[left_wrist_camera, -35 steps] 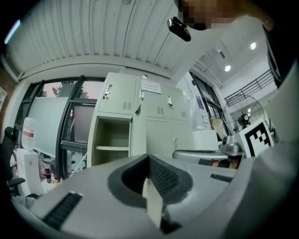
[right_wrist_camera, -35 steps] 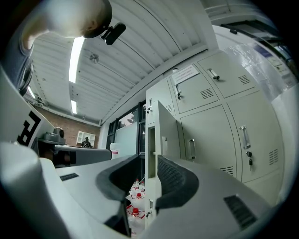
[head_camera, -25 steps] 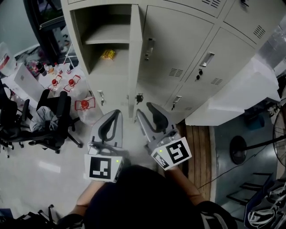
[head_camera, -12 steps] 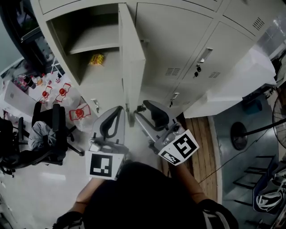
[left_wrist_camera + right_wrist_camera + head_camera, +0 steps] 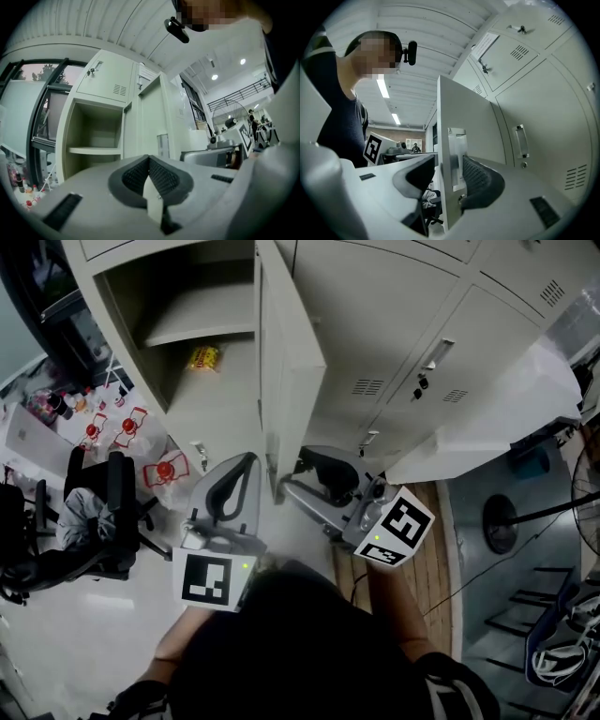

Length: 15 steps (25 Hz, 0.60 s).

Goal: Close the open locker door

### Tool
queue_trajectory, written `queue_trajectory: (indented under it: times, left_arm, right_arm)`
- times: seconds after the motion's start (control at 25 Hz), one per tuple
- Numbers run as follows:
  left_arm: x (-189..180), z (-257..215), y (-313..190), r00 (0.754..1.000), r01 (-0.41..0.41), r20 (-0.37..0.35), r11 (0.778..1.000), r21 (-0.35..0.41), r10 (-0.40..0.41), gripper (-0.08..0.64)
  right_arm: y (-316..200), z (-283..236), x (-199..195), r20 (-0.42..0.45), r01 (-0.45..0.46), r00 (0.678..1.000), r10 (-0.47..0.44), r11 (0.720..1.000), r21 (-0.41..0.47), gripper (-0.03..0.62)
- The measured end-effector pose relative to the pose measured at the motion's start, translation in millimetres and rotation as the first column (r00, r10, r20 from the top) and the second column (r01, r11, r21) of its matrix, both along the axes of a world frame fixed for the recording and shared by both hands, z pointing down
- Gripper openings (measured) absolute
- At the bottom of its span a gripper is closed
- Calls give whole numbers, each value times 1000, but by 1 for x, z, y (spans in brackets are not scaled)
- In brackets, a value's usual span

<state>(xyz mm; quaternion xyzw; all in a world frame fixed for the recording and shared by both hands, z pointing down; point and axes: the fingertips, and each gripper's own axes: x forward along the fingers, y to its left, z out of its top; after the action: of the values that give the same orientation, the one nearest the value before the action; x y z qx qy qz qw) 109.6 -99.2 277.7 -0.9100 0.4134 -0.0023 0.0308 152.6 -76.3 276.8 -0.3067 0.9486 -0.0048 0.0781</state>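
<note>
locker door (image 5: 291,362) is ajar, swung out from the beige locker bank (image 5: 403,324), free edge toward me. my right gripper (image 5: 292,474) straddles that edge at the latch plate (image 5: 457,154). its fingers have just been opening and stand spread: the door sits between them, the left pad is clear of the panel, and no pinch shows. my left gripper (image 5: 246,461) hangs just left of the door with its fingers pressed together on nothing.

writing: no brand readable. paper label (image 5: 483,44) on an upper locker is too small to read. yellow packet (image 5: 203,357) under the shelf (image 5: 202,326) in the open compartment, print illegible. both marker cubes show only black-and-white squares.

surface and room: pale glossy floor (image 5: 56,615), and a wood-plank strip (image 5: 436,549) to the right of the lockers. black office chair (image 5: 103,512) at left. clear bags with red print (image 5: 164,468) on the floor beside it. standing fan (image 5: 502,531) at right. ribbed ceiling with strip lights (image 5: 384,86).
</note>
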Motion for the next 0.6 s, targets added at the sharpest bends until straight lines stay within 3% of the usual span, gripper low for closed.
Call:
queue_trajectory:
  times: [0.24, 0.6]
  left_arm:
    - [-8, -6, -3, 997, 73, 9, 997, -5, -73, 2]
    - [-7, -1, 0, 989, 148, -3, 989, -15, -148, 2]
  right_arm:
    - [-3, -1, -8, -28, 119, 992, -120, 993, -20, 184]
    - [-7, 3, -13, -72, 203, 977, -202, 979, -4, 184]
